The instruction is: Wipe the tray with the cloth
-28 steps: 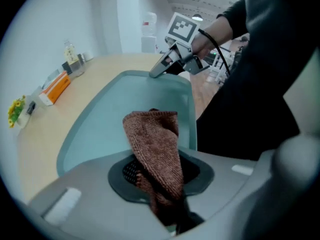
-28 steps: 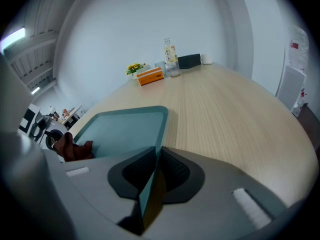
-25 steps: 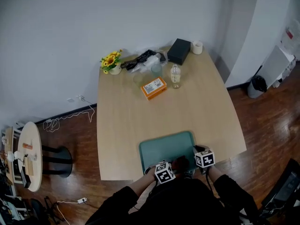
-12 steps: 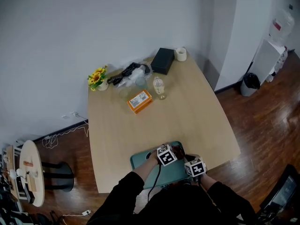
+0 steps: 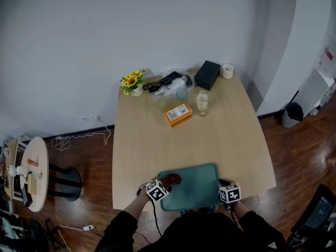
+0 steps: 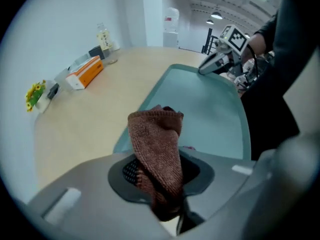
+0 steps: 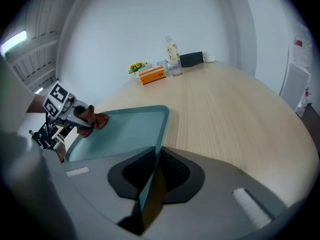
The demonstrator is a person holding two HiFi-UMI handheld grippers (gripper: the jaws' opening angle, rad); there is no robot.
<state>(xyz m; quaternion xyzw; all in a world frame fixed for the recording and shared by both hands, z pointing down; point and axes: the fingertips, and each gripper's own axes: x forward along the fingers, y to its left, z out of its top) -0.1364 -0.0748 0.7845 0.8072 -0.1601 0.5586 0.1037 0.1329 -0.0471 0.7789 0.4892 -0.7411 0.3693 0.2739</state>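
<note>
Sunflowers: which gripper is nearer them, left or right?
Left. The left gripper sits at the tray's left end, the sunflowers' side; the right gripper clamps its right rim.

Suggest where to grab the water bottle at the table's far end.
Probably round the body of the bottle, jaws level, from its right in the head view: it stands upright, the orange box close on its left, bare table on its right.
</note>
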